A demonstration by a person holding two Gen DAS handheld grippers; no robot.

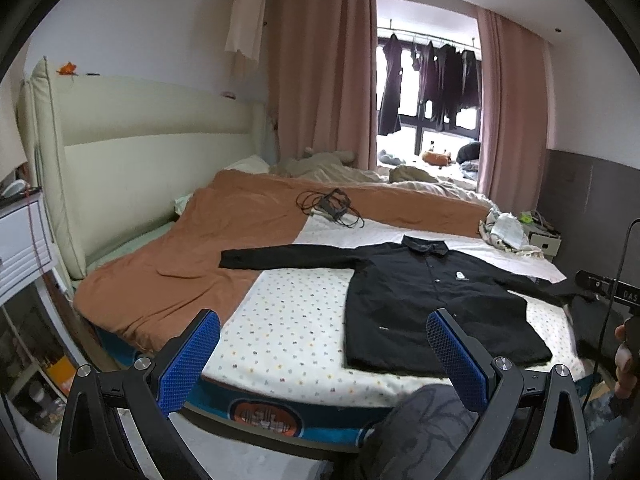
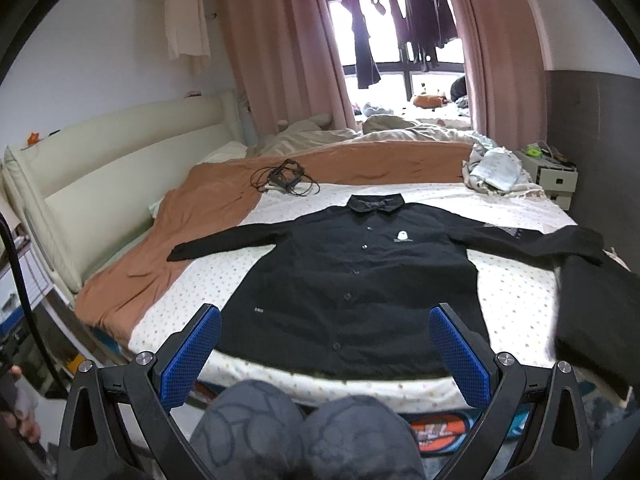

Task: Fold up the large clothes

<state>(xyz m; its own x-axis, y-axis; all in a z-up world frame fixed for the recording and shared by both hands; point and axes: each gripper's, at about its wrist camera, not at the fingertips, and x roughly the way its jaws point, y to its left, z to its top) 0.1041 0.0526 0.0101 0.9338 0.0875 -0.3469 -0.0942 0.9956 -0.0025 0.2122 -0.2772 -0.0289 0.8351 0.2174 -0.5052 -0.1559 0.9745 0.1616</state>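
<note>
Bedroom, bed with dotted white sheet [image 2: 192,292]. Left gripper [image 1: 324,352]: jaws spread, holding nothing. Right gripper [image 2: 326,350]: jaws spread, holding nothing. Black long-sleeved button-front shirt [image 2: 352,276]: flat on sheet, sleeves outstretched. Rust-orange blanket [image 1: 180,264]: beside it, left.

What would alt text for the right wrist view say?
A black button-up shirt lies flat, front up, sleeves spread, on a dotted white sheet. The open right gripper hovers empty near its hem; a folded dark garment lies beside it.
</note>
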